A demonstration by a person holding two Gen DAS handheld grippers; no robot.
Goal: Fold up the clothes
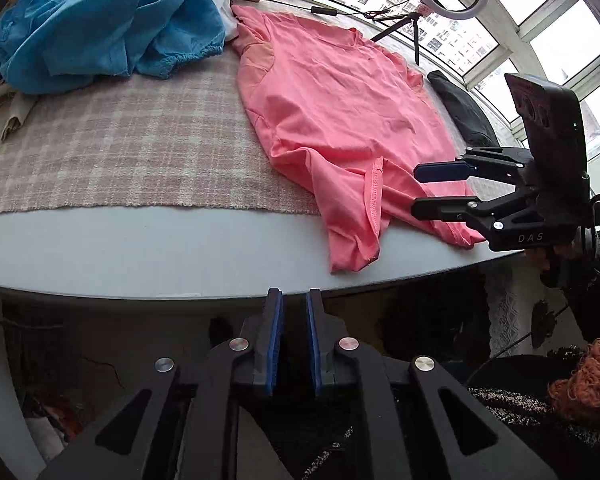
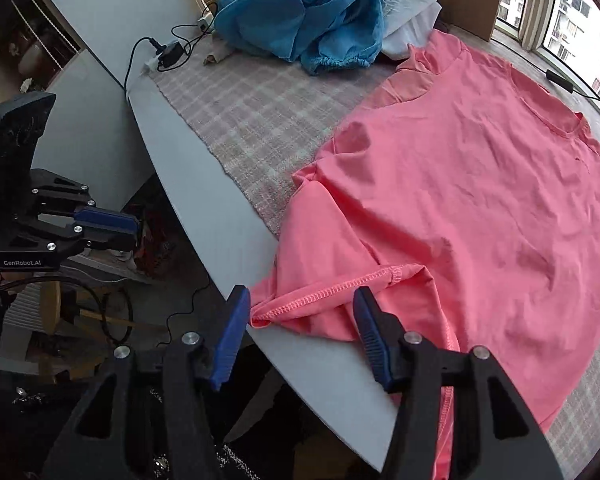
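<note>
- Right gripper (image 2: 300,336) — spread wide, empty, poised at the rumpled hem of the salmon-pink cotton T-shirt (image 2: 460,168), which lies face-up on the white table (image 2: 204,184); best to pinch the stitched edge itself.
- Left gripper (image 1: 294,344) — narrowly parted, empty, off the table's edge.
- Beyond: crumpled blue garment (image 1: 100,28), apart from the shirt.

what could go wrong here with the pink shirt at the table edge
1. The pink shirt's bunched hem droops over the table edge; pinching it may grab several layers at once.
2. The right tongs are open around that hem; a hard pull could drag the plaid cloth.
3. The left tongs hang off the table, so the shirt may skew.
</note>
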